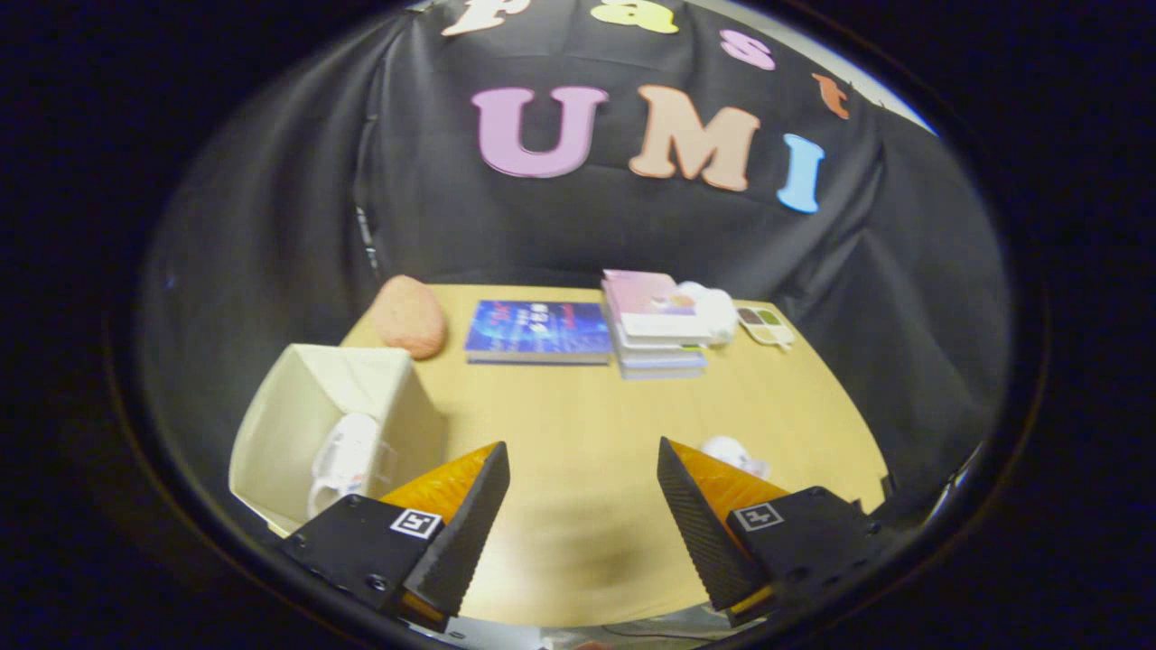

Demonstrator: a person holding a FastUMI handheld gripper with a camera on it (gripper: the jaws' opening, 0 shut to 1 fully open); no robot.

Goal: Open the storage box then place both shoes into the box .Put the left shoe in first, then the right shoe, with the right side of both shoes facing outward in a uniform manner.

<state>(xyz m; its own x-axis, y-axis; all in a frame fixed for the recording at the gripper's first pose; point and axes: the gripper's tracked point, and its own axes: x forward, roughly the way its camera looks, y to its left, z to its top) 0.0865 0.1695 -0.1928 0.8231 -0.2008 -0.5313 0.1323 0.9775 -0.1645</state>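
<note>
Hand-held gripper: my hand-held gripper (582, 492) hovers over the pale wooden table (578, 424), fingers spread wide, gripping nothing.
Box: open cream fabric storage box (298, 415) left of my fingers, one white shoe (343, 465) inside.
Second shoe: white shoe (733, 454) on the table, partly hidden behind my right finger.
Beyond: blue book (539, 331), stacked books (655, 325), pink rounded object (411, 316).

The storage box (307, 433) sat at the table's (578, 469) lower left with one shoe (343, 465) inside it. The other shoe (736, 454) lay lower right. Books (539, 331) lined the table's far edge, upper centre.
</note>
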